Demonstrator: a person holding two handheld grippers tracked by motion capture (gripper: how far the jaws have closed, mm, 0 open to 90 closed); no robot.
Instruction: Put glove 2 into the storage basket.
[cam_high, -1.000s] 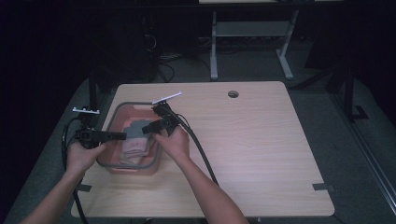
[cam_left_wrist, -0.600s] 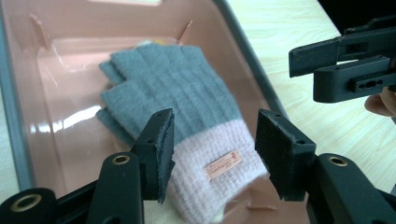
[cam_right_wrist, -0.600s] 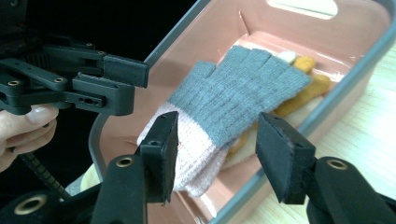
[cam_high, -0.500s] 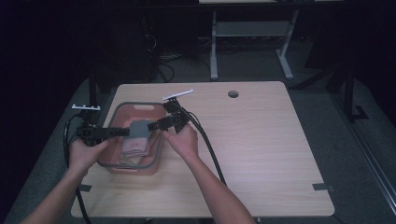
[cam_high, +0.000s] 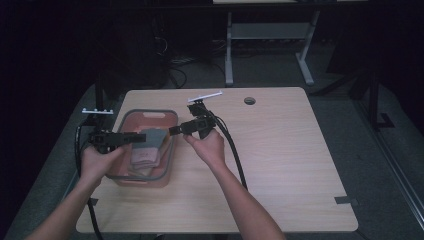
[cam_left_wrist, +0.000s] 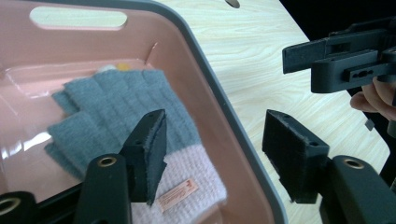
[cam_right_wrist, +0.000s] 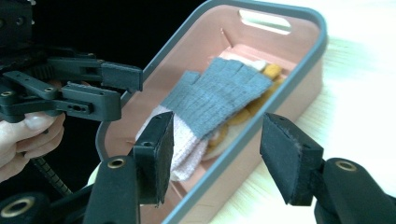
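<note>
The grey-and-pink glove (cam_left_wrist: 135, 121) lies in the pink bin (cam_high: 165, 167) near the desk's (cam_high: 280, 170) left edge. Its little orange tag (cam_left_wrist: 177, 194) has writing too small to read. Left gripper (cam_left_wrist: 212, 158) and right gripper (cam_right_wrist: 215, 156) have both just been opening, their fingers (cam_left_wrist: 149, 149) wide apart, holding nothing, hovering over the bin.

The pink basket (cam_high: 125, 177) sits at the table's (cam_high: 290, 165) left edge. Its grey-rimmed walls fence in the glove (cam_left_wrist: 121, 102). Bare wood lies open to its right.
</note>
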